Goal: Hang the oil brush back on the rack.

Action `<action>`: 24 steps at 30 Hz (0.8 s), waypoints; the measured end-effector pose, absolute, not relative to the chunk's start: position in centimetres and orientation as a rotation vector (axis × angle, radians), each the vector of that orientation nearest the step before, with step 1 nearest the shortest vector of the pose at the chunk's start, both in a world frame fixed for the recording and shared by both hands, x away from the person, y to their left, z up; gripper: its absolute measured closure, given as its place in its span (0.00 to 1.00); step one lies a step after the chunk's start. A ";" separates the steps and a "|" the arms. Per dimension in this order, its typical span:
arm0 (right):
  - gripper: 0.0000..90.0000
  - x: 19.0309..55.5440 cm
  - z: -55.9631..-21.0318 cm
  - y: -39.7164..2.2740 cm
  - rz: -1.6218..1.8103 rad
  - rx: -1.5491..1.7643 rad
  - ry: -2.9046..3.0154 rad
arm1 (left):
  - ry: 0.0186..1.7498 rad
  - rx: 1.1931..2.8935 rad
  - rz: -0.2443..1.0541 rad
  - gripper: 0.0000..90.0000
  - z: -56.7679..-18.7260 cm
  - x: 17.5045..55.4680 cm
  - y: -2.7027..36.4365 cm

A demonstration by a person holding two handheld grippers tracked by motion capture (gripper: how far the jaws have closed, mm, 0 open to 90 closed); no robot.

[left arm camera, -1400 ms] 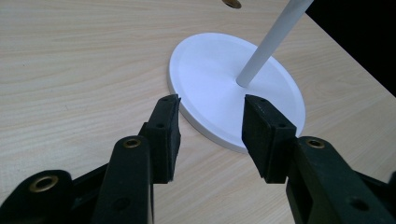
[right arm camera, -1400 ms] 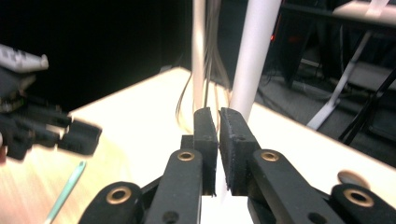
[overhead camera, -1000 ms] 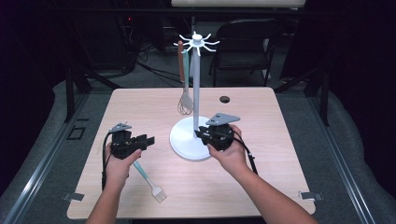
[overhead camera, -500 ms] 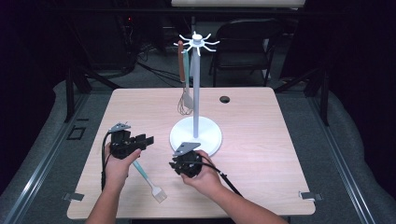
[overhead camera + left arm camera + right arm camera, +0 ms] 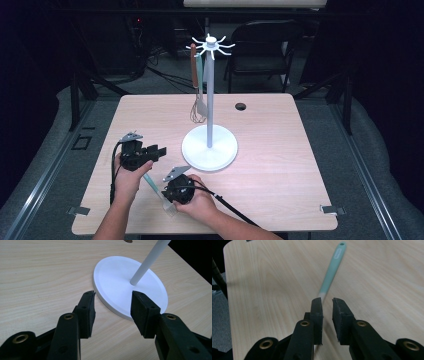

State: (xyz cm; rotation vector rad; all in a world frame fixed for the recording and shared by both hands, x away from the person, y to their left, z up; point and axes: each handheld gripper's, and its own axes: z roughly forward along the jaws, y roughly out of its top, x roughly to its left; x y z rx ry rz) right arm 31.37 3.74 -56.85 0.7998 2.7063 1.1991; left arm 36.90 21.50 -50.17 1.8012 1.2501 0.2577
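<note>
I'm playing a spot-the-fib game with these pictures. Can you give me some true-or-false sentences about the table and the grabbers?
1. The teal spatula lies flat on the table. True.
2. The left gripper is squeezing the white stand. False: its jaws are open, with nothing between them.
3. A whisk hangs from the stand's top. True.
4. The right gripper points at the whisk. False: it points along the spatula's handle.
5. The stand lies tipped over. False: it stands upright.

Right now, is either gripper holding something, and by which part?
Nothing is gripped yet. The right gripper has been closing around the teal-handled spatula near its head end; pad contact cannot be told. The left gripper is open, empty.
</note>
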 end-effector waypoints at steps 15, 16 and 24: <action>0.88 31.0 -57.8 5.8 1.108 0.767 2.725 | 1.252 1.819 0.245 0.60 -50.4 37.0 21.2; 0.89 31.0 -57.8 5.8 1.106 0.759 2.723 | 1.253 1.814 0.252 0.60 -50.5 37.0 21.1; 0.92 31.0 -57.7 2.6 1.092 0.763 2.682 | 1.255 1.807 0.247 0.60 -50.5 36.9 21.3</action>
